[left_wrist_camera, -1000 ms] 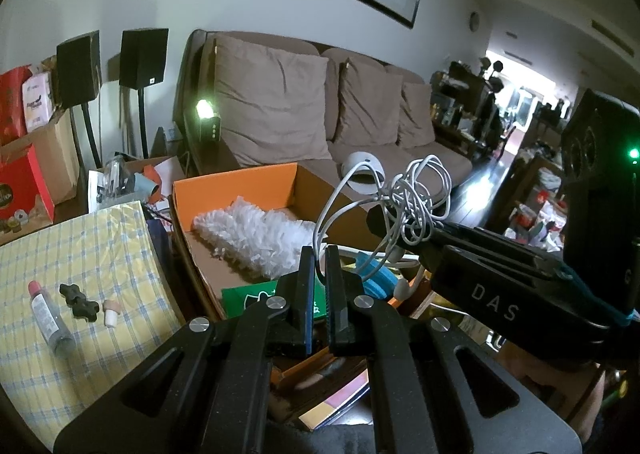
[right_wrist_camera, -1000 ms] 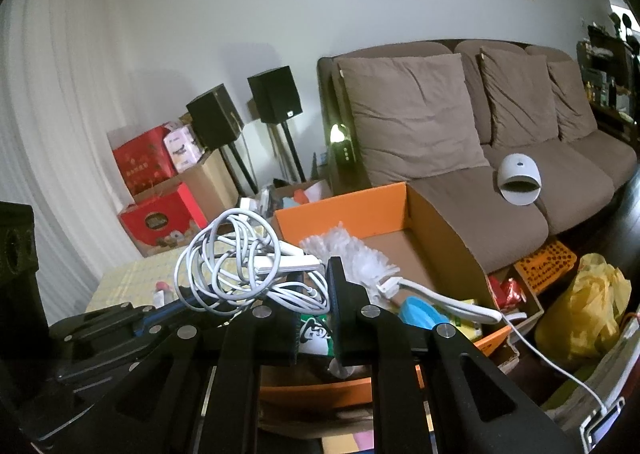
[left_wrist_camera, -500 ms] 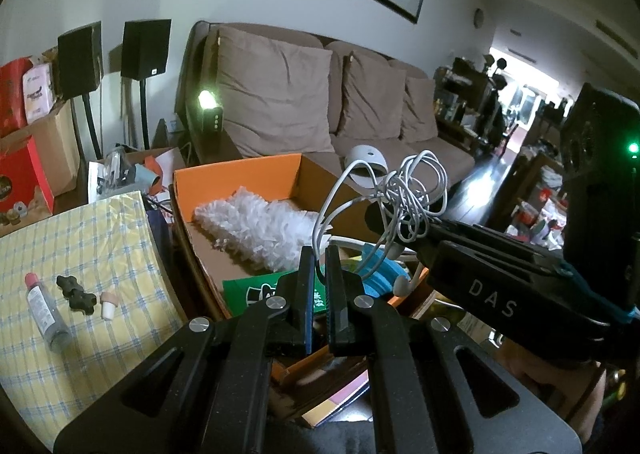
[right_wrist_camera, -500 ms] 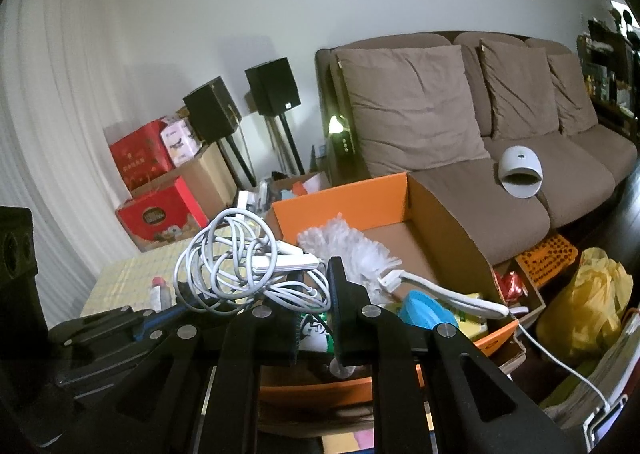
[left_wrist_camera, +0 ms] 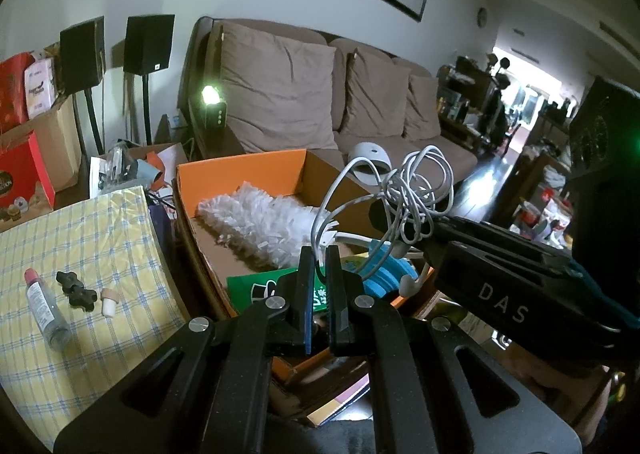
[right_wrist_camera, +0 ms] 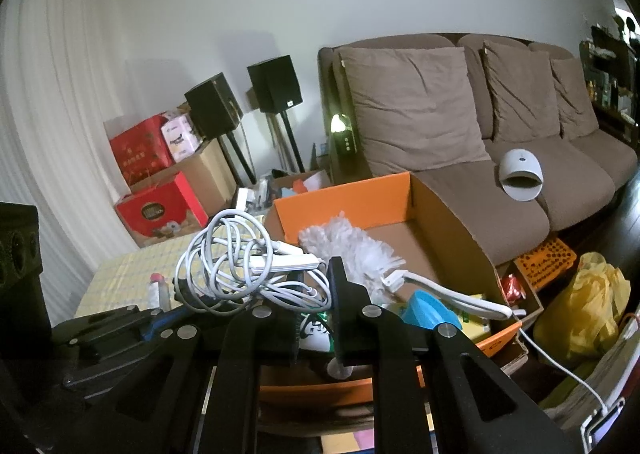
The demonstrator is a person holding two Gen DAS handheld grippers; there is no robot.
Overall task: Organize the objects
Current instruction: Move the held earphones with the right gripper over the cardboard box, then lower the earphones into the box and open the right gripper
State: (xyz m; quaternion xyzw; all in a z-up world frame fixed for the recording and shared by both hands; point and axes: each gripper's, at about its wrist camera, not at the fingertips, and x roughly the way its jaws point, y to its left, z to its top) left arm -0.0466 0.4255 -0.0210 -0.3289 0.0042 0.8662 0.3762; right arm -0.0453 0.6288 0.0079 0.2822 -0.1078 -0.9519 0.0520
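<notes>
Left wrist view takes in, biggest first, a brown sofa (left_wrist_camera: pixel 360 93) at twelve o'clock carrying three back cushions, with two black speakers (left_wrist_camera: pixel 148 43) on stands at ten o'clock. Below the sofa stands one open orange cardboard box (left_wrist_camera: pixel 240 173), and at eight o'clock lies a yellow checked tablecloth (left_wrist_camera: pixel 80 234).

Inside the box rests one white fluffy duster (left_wrist_camera: pixel 260 217), its long axis running from ten o'clock down toward four o'clock, head at the far end, handle toward the cameras. A green packet (left_wrist_camera: pixel 256 286) and a blue round object (left_wrist_camera: pixel 390 274) lie at the box's near end.

One tangled white cable bundle (left_wrist_camera: pixel 416 197) hangs over the box's near right part, at about two o'clock from the left gripper (left_wrist_camera: pixel 318 278). It is a loose coil with no clear long axis, and one loop trails down to the left gripper's tips. The right gripper (right_wrist_camera: pixel 314 294) is clenched on the bundle's strands, which bunch between its tips in the right wrist view. The left gripper's jaws are pressed nearly together; whether the cable loop passes between them or behind them cannot be told.

On the tablecloth at nine o'clock sit three small things: one clear tube with a pink cap (left_wrist_camera: pixel 42 306), one black knobbly piece (left_wrist_camera: pixel 76 290) and one small white stopper (left_wrist_camera: pixel 108 298).
</notes>
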